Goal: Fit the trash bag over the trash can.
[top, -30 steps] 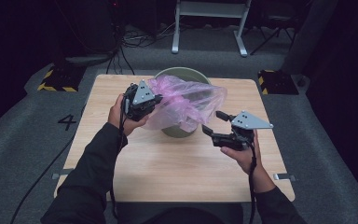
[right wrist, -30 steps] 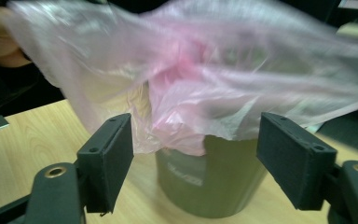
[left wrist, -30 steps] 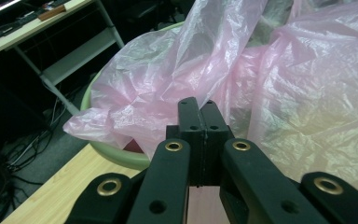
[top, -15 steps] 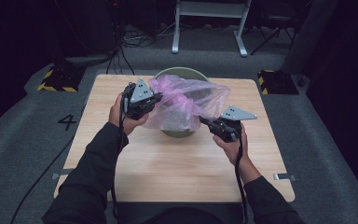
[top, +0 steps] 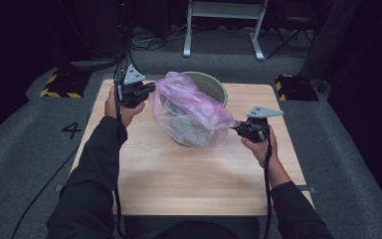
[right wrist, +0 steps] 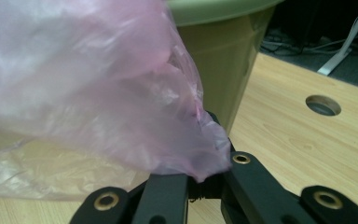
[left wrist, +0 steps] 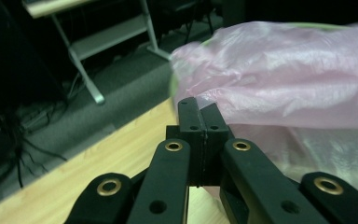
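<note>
Tongs: left tongs [top: 146, 89] clamped on pink bag [top: 189, 112] edge, right tongs [top: 236, 128] clamped on opposite edge | bag is stretched between them, draped over green bin [top: 214, 85] on tabletop [top: 189, 184] | bin mouth lies behind the bag; left tongs are seen nearer its rim.

Beyond the wooden table [top: 189, 184], a white metal stand [top: 224, 27] and tangled cables [top: 144, 42] occupy grey carpet [top: 25, 149].

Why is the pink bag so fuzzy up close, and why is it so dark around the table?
In the right gripper view the pink bag sits too near the lens, so it blurs; in the left gripper view its edge smears softly; in the high view light falls on the table while the room behind stays dark.
</note>
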Demonstrator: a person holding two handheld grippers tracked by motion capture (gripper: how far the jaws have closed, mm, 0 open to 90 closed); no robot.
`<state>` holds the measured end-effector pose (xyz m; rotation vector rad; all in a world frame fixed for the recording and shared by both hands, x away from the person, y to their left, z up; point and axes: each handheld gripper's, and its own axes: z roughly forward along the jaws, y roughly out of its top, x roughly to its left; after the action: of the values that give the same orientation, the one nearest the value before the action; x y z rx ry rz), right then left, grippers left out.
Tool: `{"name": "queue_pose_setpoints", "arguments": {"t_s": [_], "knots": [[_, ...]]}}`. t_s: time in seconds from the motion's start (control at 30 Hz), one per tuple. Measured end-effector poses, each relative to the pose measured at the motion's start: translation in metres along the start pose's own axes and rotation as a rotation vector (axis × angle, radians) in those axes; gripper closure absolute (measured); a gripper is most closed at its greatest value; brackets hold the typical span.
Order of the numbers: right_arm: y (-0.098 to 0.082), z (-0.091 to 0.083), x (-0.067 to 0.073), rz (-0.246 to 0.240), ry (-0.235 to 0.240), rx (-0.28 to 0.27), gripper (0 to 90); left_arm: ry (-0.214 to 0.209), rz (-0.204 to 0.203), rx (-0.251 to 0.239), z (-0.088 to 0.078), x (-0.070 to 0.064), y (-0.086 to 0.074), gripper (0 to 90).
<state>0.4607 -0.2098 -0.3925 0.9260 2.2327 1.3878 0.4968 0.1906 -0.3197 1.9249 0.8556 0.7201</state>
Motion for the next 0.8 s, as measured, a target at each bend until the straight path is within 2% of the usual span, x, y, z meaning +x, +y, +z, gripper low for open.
{"name": "queue_pose_setpoints", "arguments": {"t_s": [0.03,0.1,0.13,0.17,0.27,0.33,0.4,0.47,0.53,0.57,0.6,0.63,0.67,0.7,0.73,0.77,0.8], "knots": [[0.0,0.0,-0.002,-0.005,0.007,-0.003,82.9,0.003,-0.001,0.012,0.003,0.001,-0.002,89.9],[0.003,-0.002,-0.002,-0.033,-0.019,-0.022,55.9,-0.004,-0.003,0.011,0.006,-0.001,-0.005,89.9],[0.005,-0.004,0.0,-0.039,-0.031,-0.038,42.6,-0.006,0.008,0.013,0.007,-0.002,-0.006,89.9],[0.007,-0.007,0.002,-0.042,-0.037,-0.063,36.7,-0.006,0.013,0.011,0.008,-0.004,-0.007,89.9],[0.014,-0.022,0.018,-0.123,-0.1,-0.15,25.1,-0.007,0.017,0.009,0.008,-0.007,-0.007,89.7],[0.019,-0.028,0.027,-0.175,-0.095,-0.179,21.2,0.002,0.018,0.003,0.008,-0.008,-0.006,89.7],[0.025,-0.034,0.035,-0.202,-0.077,-0.208,21.0,0.008,0.016,0.003,0.008,-0.008,-0.007,89.7],[0.029,-0.04,0.037,-0.198,-0.024,-0.239,20.9,0.017,0.02,0.002,0.007,-0.007,-0.008,89.7],[0.032,-0.044,0.039,-0.21,0.017,-0.234,20.8,0.03,0.016,-0.002,0.008,-0.007,-0.009,89.7],[0.032,-0.045,0.04,-0.214,0.018,-0.218,20.6,0.036,0.02,0.001,0.008,-0.007,-0.01,89.7],[0.032,-0.046,0.04,-0.21,0.021,-0.217,20.9,0.042,0.026,0.004,0.008,-0.007,-0.01,89.7],[0.031,-0.048,0.039,-0.189,0.046,-0.222,23.1,0.042,0.024,-0.002,0.007,-0.007,-0.01,89.7],[0.029,-0.049,0.037,-0.164,0.079,-0.222,28.3,0.043,0.027,-0.005,0.007,-0.008,-0.011,89.7],[0.028,-0.049,0.036,-0.145,0.087,-0.209,37.8,0.054,0.038,-0.006,0.006,-0.008,-0.011,89.7],[0.026,-0.048,0.035,-0.157,0.084,-0.191,52.0,0.057,0.038,-0.009,0.006,-0.008,-0.011,89.7],[0.025,-0.047,0.035,-0.171,0.083,-0.186,55.0,0.049,0.033,-0.012,0.006,-0.008,-0.012,89.6],[0.023,-0.045,0.035,-0.181,0.075,-0.177,64.5,0.048,0.038,-0.009,0.006,-0.009,-0.012,89.6]]}}
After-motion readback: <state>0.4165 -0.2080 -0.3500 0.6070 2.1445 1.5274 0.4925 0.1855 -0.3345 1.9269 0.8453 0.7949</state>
